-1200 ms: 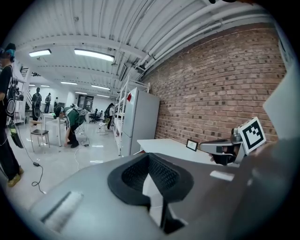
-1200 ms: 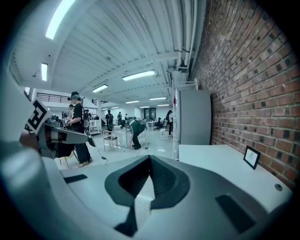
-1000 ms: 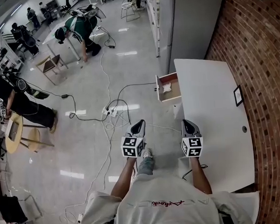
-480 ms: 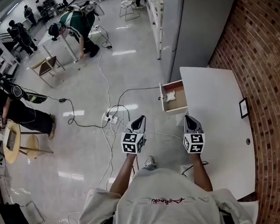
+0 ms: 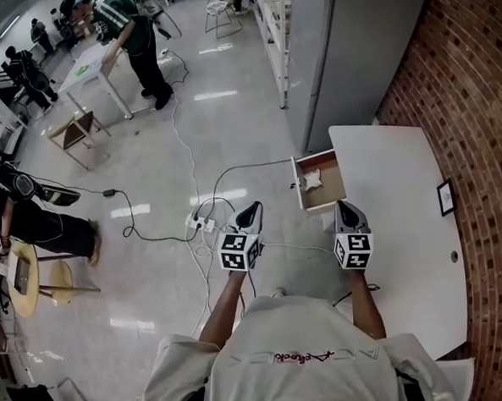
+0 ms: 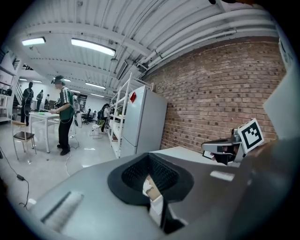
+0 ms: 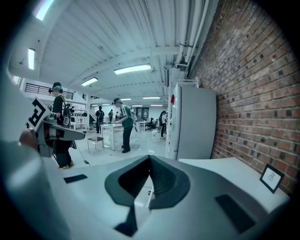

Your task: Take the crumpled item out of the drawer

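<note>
Looking from up top, the white crumpled item (image 5: pixel 312 180) lies in the open drawer (image 5: pixel 328 191) of the white table (image 5: pixel 405 220). It is at about eleven o'clock from the right gripper (image 5: pixel 344 207) and one o'clock from the left gripper (image 5: pixel 252 209), and neither one touches it. In the left gripper view the jaws are pressed together with nothing in them, and the right gripper view shows the same. I think a gripper going in closed like this would only poke the item to the back, or bump the drawer's edge and push it closed.
</note>
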